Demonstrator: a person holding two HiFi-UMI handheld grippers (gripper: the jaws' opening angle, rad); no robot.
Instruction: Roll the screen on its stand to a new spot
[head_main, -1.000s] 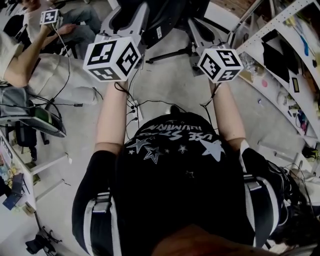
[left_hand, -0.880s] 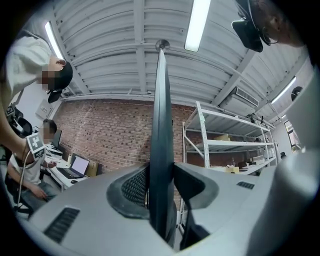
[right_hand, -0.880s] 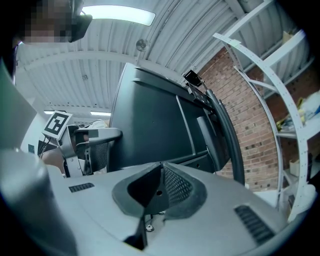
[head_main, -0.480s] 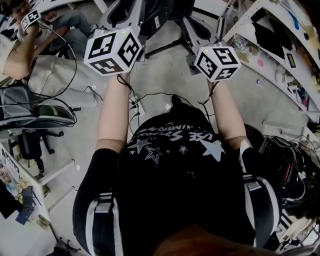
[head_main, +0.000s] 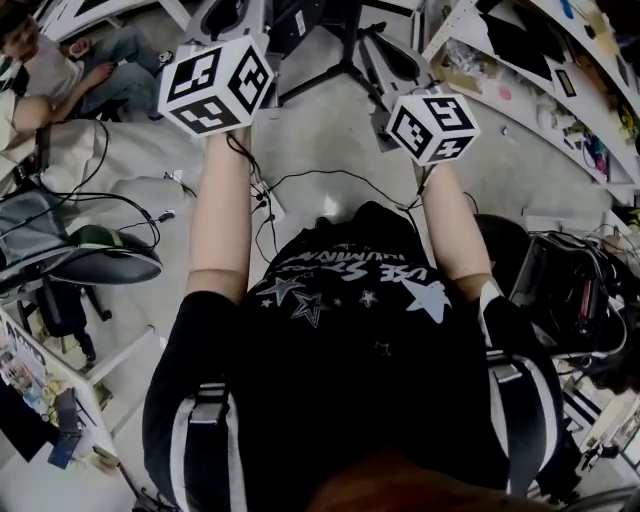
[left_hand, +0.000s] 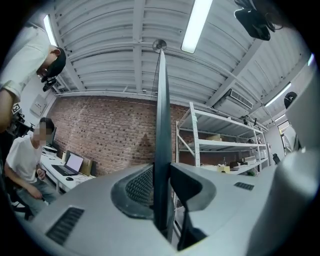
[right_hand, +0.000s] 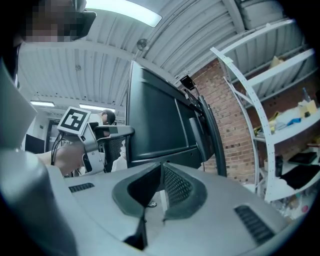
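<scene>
- Brick wall and a ribbed ceiling with a long lamp close in the room where the screen stands. It is a dark flat panel, upright on its stand, straight ahead of the person on the grey floor.
- Left tongs are clamped on one side edge of the screen. In the left gripper view that edge runs as a thin dark line pressed between the two meshed pads.
- Right tongs are drawn almost together at the lower edge of the panel, with only a narrow slit between them and a pale strip showing in it. The dark post of the stand curves up just to their right.
- From the right gripper view the left tongs show at the far edge of the screen, with a marker cube on top and a hand behind.
- From the head view both bare forearms reach forward, and the stand's legs spread on the floor just beyond the two cubes.
- The person holding the tongs wears a black shirt with pale stars.
- Loose cables lie on the floor under the arms.
- An office chair stands to the left, and white shelves run along the right.
- Another person sits further off at the left.
- A laptop is open on a table by the brick wall.
</scene>
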